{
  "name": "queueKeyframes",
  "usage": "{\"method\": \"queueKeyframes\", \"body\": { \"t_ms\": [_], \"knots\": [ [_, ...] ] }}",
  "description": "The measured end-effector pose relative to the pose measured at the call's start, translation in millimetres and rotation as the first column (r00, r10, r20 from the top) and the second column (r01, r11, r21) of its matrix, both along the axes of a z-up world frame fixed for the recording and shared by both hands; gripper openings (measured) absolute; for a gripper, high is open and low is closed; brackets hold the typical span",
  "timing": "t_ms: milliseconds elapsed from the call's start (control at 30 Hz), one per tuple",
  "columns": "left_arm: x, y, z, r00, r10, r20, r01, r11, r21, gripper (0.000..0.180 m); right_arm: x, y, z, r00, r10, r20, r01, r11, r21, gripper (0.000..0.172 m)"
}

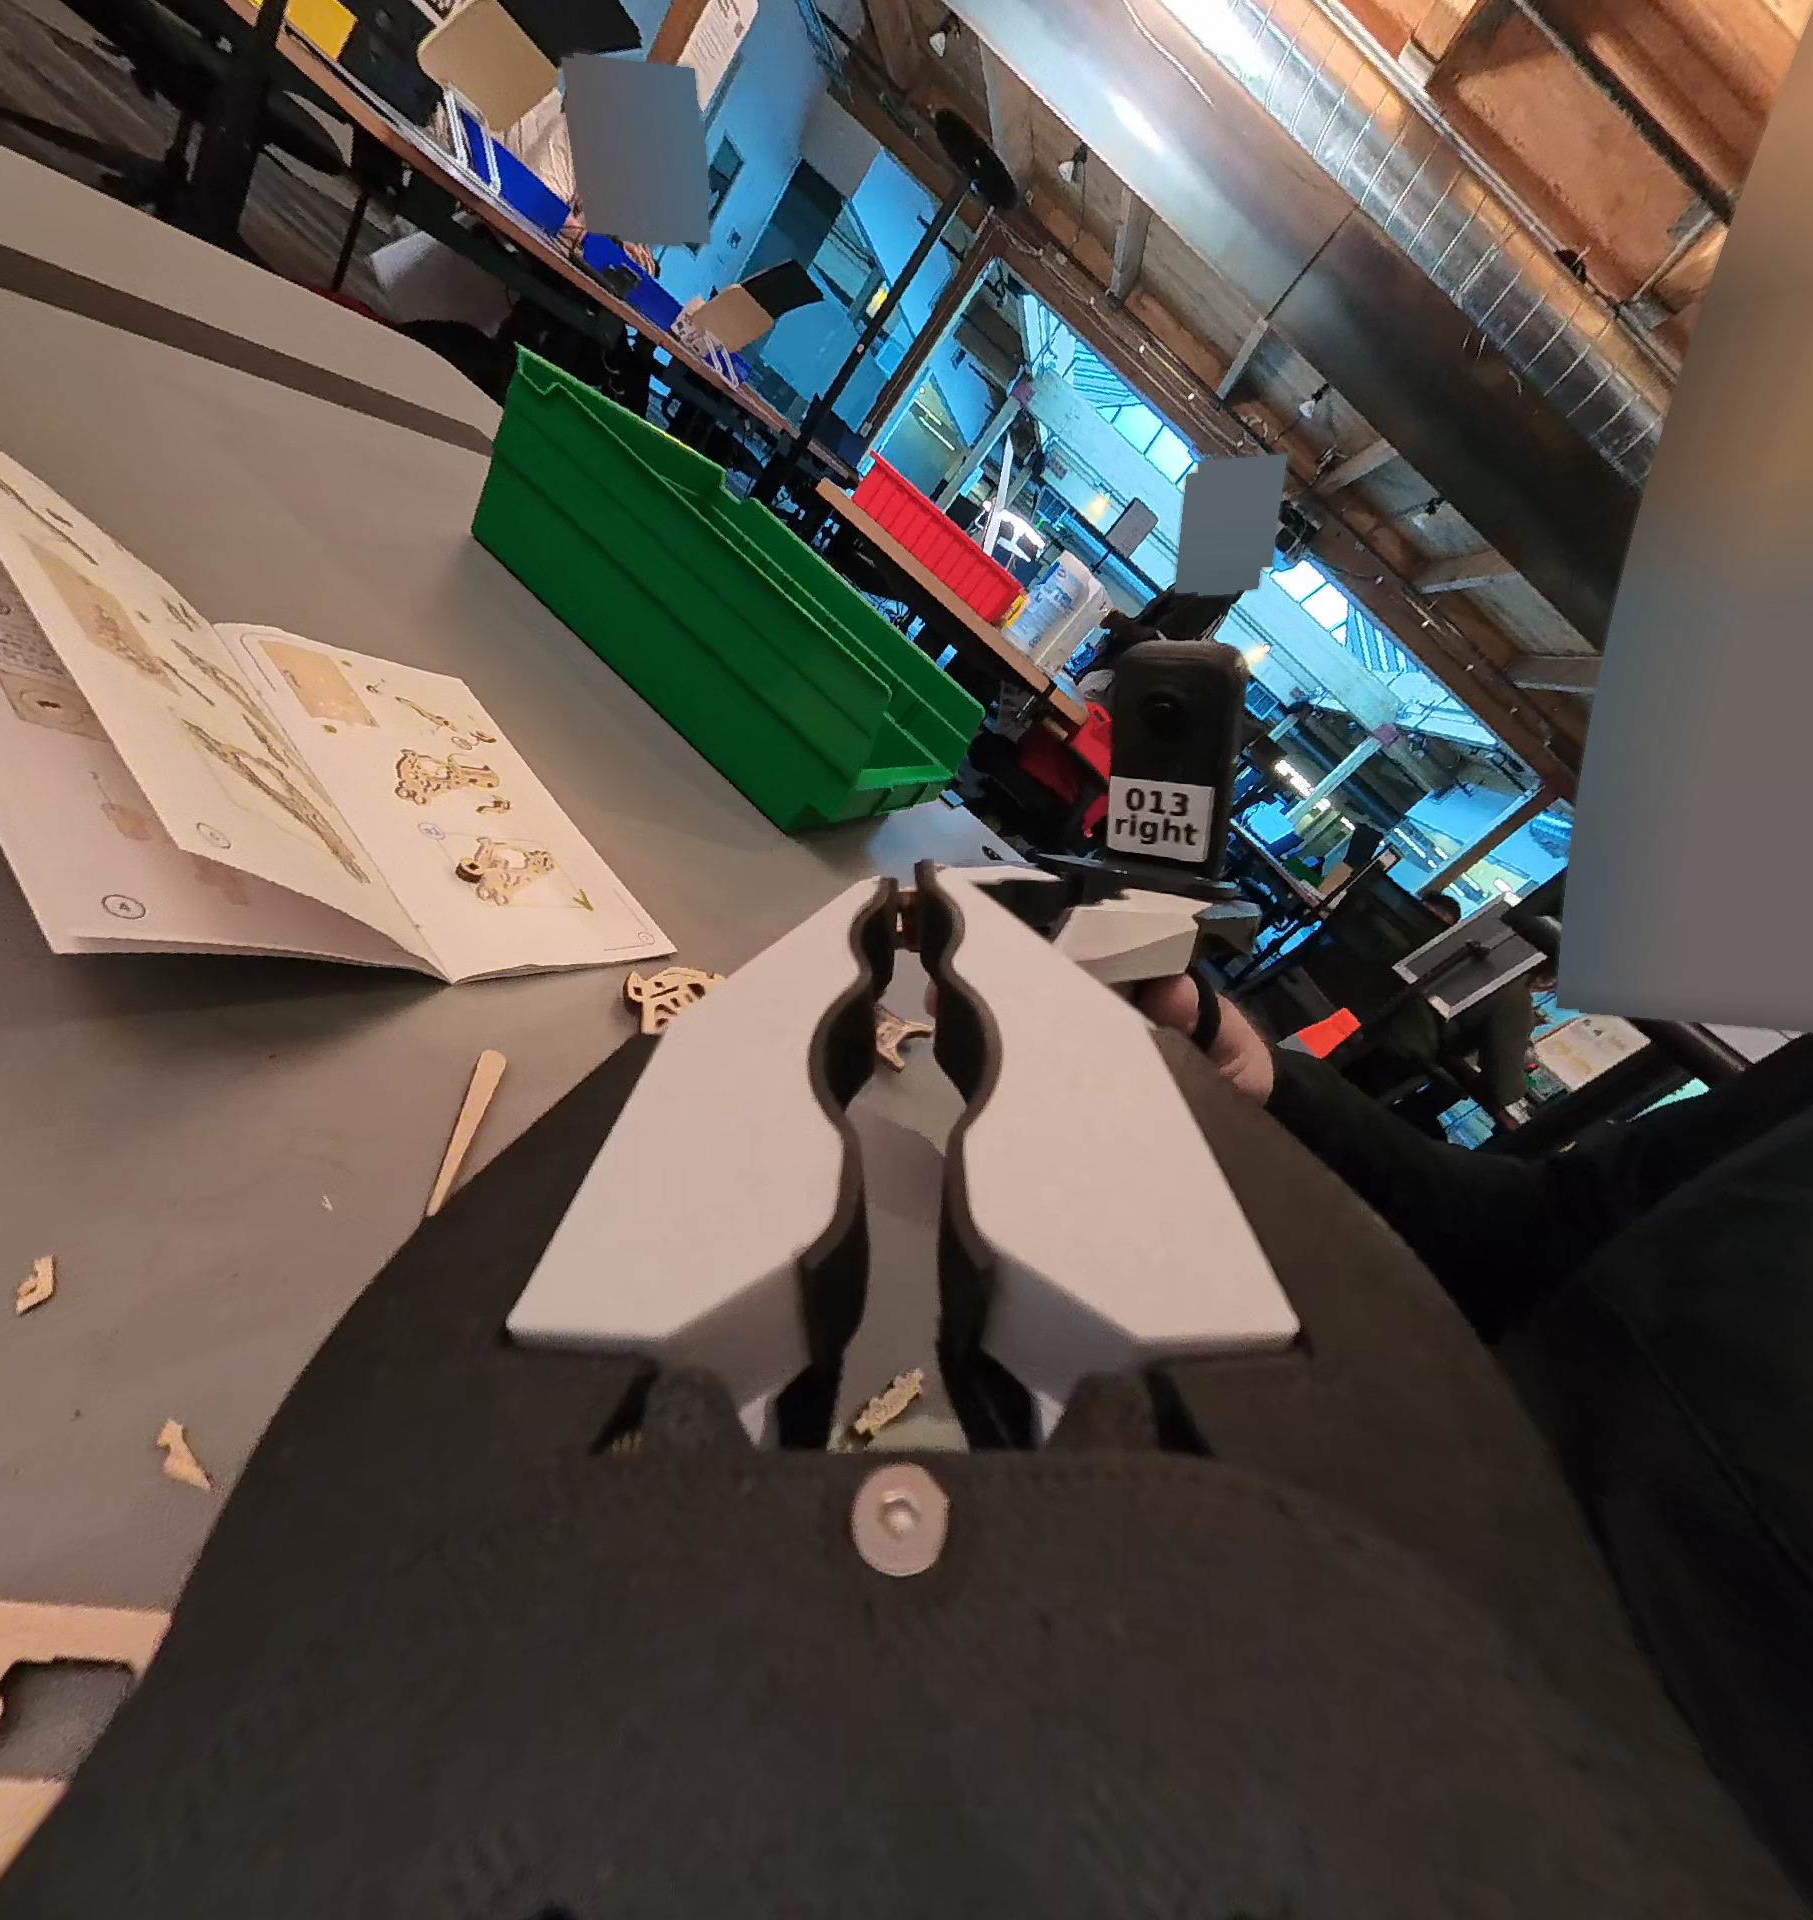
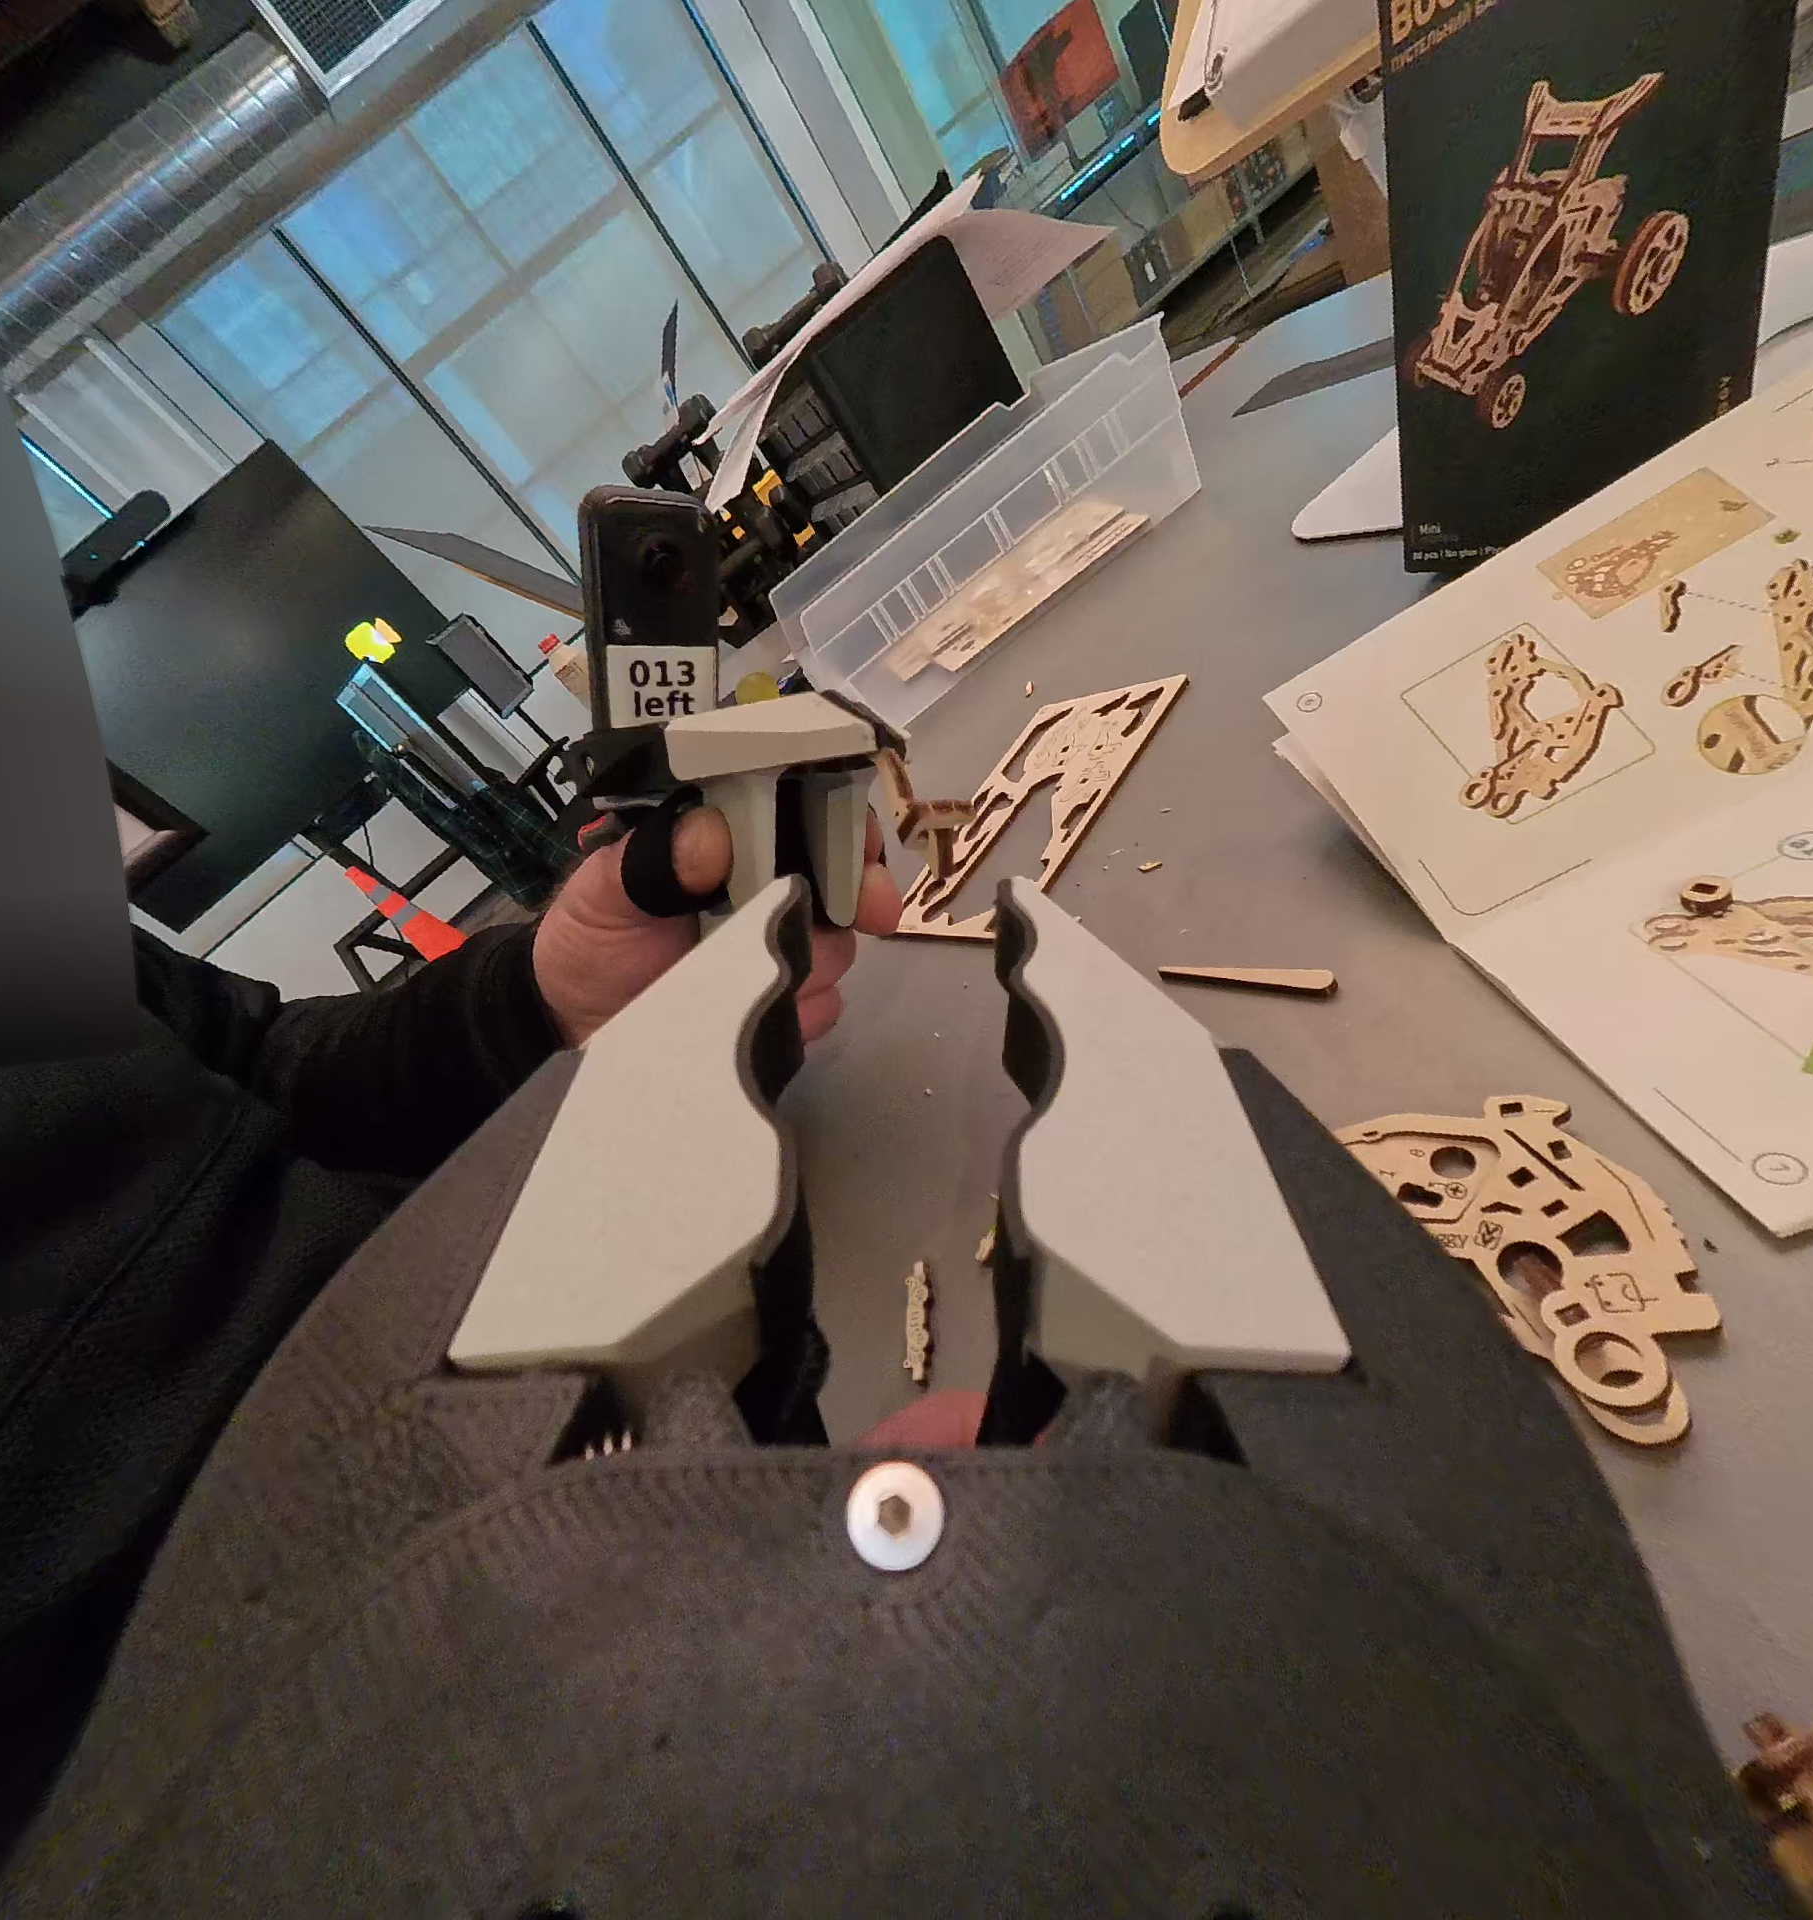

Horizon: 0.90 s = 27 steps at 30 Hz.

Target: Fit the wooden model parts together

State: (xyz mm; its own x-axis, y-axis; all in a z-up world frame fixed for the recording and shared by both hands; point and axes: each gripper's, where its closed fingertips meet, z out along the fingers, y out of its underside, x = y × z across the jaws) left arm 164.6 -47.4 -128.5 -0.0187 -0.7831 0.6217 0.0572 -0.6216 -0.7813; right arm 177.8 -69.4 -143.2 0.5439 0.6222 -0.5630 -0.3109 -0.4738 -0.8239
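Left hand-held gripper [image 1: 907, 899]: jaws pinching small wooden model part [image 2: 923, 816] at tips, holding it raised above desk [image 1: 362, 1143]. Right hand-held gripper [image 2: 902, 914]: jaws standing apart, gripping nothing. Cut-out wooden sheet [image 2: 1068, 790] lying far on desk; flat body panel [image 2: 1546, 1247] lying near right. Instruction booklet [image 1: 289, 790] lying open, left. Green bin [image 1: 715, 613] sitting far. Wooden stick [image 1: 466, 1127] lying near booklet.

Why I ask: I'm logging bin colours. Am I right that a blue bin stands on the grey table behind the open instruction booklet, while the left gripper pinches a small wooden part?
Not quite: the bin is green, not blue, as the left wrist view shows. The rest holds: it stands on the grey table behind the open instruction booklet, and the left gripper pinches a small wooden part at its tips.
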Motion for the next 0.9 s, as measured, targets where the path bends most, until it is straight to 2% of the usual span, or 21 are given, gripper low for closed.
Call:
{"method": "queueKeyframes", "body": {
  "t_ms": [200,467,900],
  "knots": [
    [0.2,-0.5,0.1,1.0,-0.008,0.014,0.008,1.0,-0.029,0.001,-0.1,2.4,0.3,1.0,-0.007,-0.004,0.007,1.0,-0.004,0.032],
    [4.3,-8.4,2.2,0.999,-0.036,-0.005,0.036,0.999,0.011,0.001,-1.1,4.7,3.6,0.998,0.002,-0.059,-0.002,1.0,-0.012,0.031],
    [8.6,-14.4,6.0,0.999,-0.054,-0.005,0.054,0.998,0.032,0.001,-0.6,2.0,7.6,0.992,0.023,-0.126,-0.024,1.0,-0.005,0.013]
  ]
}}
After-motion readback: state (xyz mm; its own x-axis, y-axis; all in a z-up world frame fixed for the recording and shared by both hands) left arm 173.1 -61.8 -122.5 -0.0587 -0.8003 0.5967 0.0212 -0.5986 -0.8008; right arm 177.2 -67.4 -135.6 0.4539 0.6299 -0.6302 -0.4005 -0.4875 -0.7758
